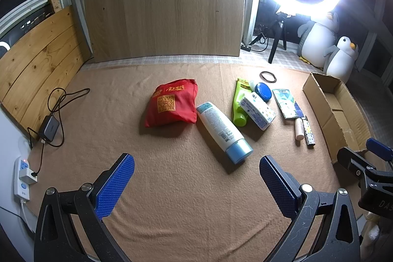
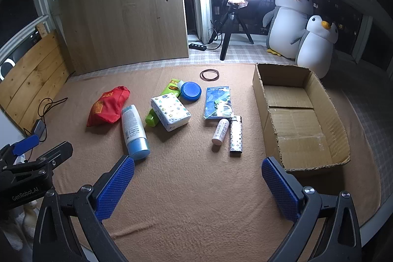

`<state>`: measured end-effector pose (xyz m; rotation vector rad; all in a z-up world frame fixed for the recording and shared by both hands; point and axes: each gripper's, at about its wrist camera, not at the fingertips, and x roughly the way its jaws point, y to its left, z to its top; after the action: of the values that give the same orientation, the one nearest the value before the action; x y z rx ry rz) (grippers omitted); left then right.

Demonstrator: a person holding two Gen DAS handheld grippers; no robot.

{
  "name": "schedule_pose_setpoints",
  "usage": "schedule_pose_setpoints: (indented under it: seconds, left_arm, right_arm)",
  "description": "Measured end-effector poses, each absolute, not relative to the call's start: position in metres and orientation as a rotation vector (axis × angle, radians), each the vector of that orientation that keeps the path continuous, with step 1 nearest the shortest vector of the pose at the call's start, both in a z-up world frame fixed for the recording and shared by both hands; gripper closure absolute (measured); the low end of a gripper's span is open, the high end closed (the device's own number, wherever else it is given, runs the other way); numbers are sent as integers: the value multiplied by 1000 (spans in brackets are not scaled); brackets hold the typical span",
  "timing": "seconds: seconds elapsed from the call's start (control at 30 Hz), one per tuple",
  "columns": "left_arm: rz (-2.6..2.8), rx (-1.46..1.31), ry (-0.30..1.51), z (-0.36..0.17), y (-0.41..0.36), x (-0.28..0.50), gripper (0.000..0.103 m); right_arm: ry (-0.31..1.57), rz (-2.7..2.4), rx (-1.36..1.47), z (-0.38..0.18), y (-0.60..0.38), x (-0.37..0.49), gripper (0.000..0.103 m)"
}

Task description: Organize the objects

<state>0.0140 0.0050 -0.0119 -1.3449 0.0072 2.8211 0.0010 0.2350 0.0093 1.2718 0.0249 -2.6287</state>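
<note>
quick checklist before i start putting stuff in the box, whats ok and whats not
1. Left claw open, holding nothing: ok.
2. Right claw open, holding nothing: ok.
3. Cardboard box open, nothing inside: ok.
4. Lighter and small tube lie nearest the box, nothing on top: ok.
5. Tissue pack rests on the green tube: not ok, lift the pack first.
6. Whether the bottle cap is tight: cannot tell.

A tan blanket [image 2: 196,200] carries a red pouch [image 2: 108,106], white bottle [image 2: 133,131], green tube [image 2: 159,104], tissue pack [image 2: 170,112], blue jar [image 2: 190,91], booklet [image 2: 217,102], two small tubes [image 2: 227,133], hair ties [image 2: 209,75], and, by its right edge, a cardboard box [image 2: 297,114].
</note>
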Motion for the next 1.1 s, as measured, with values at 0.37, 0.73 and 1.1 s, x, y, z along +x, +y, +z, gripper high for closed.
schedule_pose_setpoints:
  seconds: [0.37, 0.73, 1.1]
  left_arm:
    - [2821, -1361, 9, -18, 4, 9, 0]
    - [2813, -1406, 17, -32, 1, -9, 0]
    - [2773, -1484, 39, -61, 8, -50, 0]
  right_arm:
    - [20, -2627, 1280, 6, 236, -1, 0]
    - [4, -2612, 1312, -1, 240, -8, 0]
    - [-12, -2600, 1365, -10, 248, -13, 0]
